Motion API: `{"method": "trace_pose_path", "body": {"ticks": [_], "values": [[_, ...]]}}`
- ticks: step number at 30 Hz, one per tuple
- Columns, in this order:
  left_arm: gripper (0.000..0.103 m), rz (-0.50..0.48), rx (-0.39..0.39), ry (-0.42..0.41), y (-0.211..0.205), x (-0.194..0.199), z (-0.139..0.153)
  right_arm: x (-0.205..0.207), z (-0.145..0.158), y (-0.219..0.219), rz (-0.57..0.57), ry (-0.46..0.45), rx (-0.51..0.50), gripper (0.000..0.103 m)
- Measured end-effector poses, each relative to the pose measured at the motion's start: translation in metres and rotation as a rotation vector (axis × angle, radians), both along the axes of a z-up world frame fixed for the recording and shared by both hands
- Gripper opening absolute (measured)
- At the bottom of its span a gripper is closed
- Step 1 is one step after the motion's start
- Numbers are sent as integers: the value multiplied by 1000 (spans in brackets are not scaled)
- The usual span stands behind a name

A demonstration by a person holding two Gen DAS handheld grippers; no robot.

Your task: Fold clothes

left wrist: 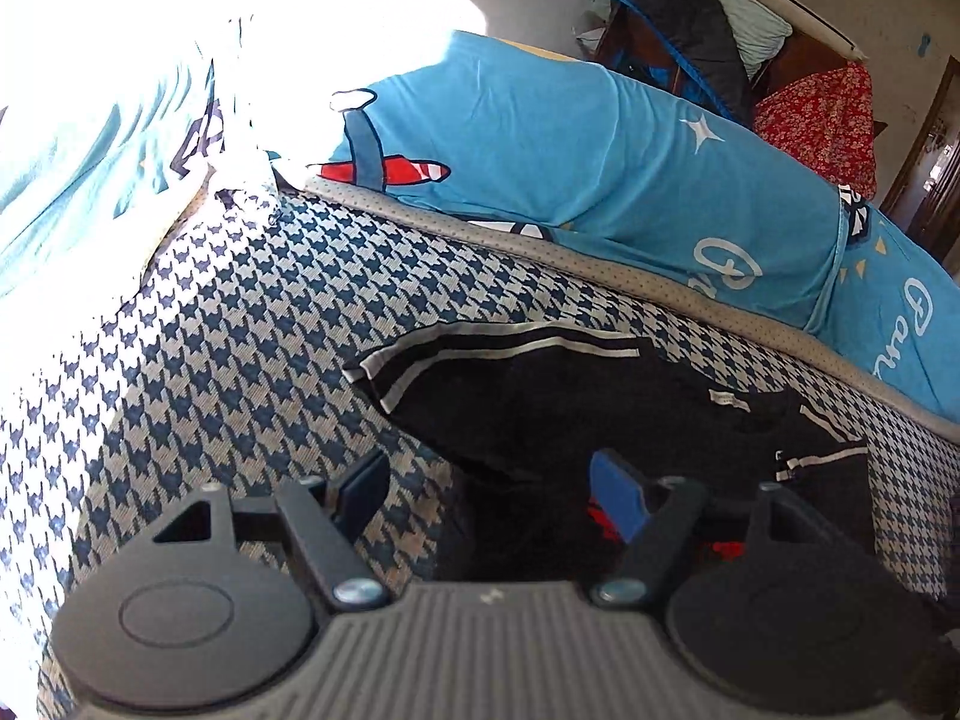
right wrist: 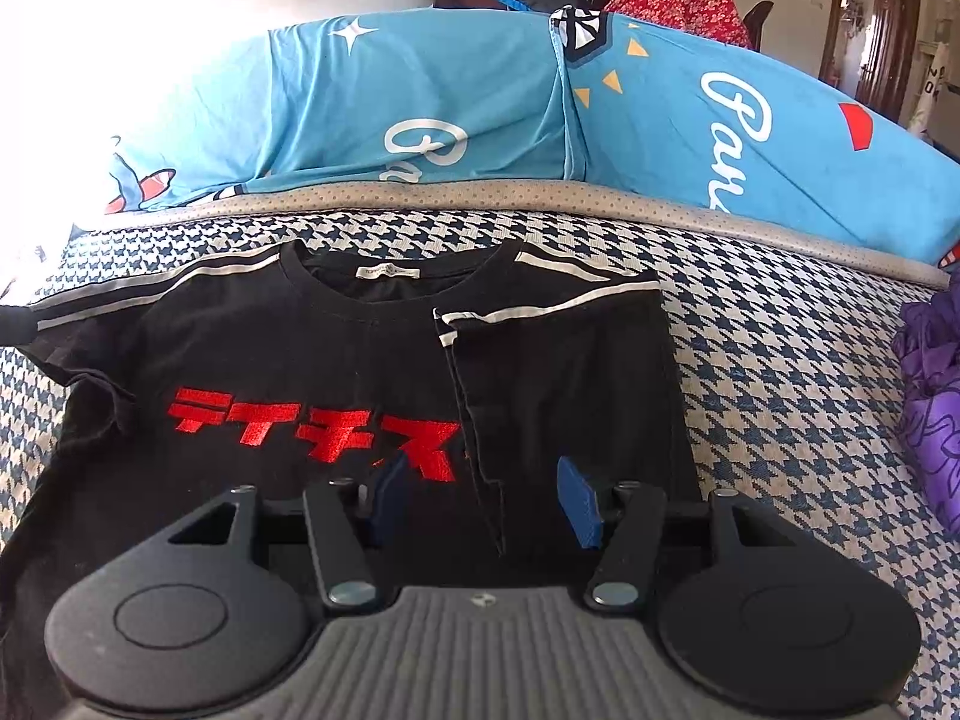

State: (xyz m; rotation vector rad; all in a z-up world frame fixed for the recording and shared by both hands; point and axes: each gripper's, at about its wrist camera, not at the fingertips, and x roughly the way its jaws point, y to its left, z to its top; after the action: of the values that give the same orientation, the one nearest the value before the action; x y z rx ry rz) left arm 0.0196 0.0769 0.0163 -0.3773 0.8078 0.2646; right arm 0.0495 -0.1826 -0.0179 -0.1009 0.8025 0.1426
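Note:
A black T-shirt [right wrist: 300, 360] with white shoulder stripes and red lettering lies face up on the houndstooth mattress [right wrist: 780, 372]. Its right side is folded in over the chest, the sleeve lying across the front. My right gripper [right wrist: 486, 498] hovers open just above the shirt's lower middle, nothing between its blue pads. In the left wrist view the same shirt [left wrist: 570, 408] lies ahead and to the right. My left gripper [left wrist: 492, 492] is open at the shirt's left edge, one finger over the mattress, the other over black cloth.
A blue printed quilt [right wrist: 480, 114] is bunched along the far side of the mattress [left wrist: 210, 330]. Purple fabric [right wrist: 936, 396] lies at the right edge. Dark and red clothes [left wrist: 816, 114] hang over furniture behind. Strong sunlight washes out the left.

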Motion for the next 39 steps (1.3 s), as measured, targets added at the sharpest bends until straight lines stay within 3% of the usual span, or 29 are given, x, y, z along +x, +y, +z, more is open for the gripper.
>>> {"method": "trace_pose_path", "body": {"ticks": [4,16,18,21,25,26,27,29,34,39], "values": [[70,40,-52,14,15,6,-9,0,-1,4,14,4,-3,54],[70,118,-111,31,34,38,-27,3,-8,12,45,30,17,54],[66,125,-115,38,34,44,-31,4,-9,13,53,34,15,54],[45,127,-135,43,35,51,-34,6,-10,13,59,35,14,54],[36,144,-140,52,35,58,-38,11,-12,11,58,39,17,54],[25,148,-137,45,34,59,-38,12,-12,11,57,41,17,54],[21,152,-134,38,34,61,-37,13,-13,10,56,42,18,54],[18,160,-129,23,32,63,-35,16,-14,9,53,45,18,54],[18,92,-76,-30,13,79,-28,24,-16,5,49,50,14,54],[18,-48,-80,-28,-19,101,-43,33,-20,2,46,58,7,54]]}}
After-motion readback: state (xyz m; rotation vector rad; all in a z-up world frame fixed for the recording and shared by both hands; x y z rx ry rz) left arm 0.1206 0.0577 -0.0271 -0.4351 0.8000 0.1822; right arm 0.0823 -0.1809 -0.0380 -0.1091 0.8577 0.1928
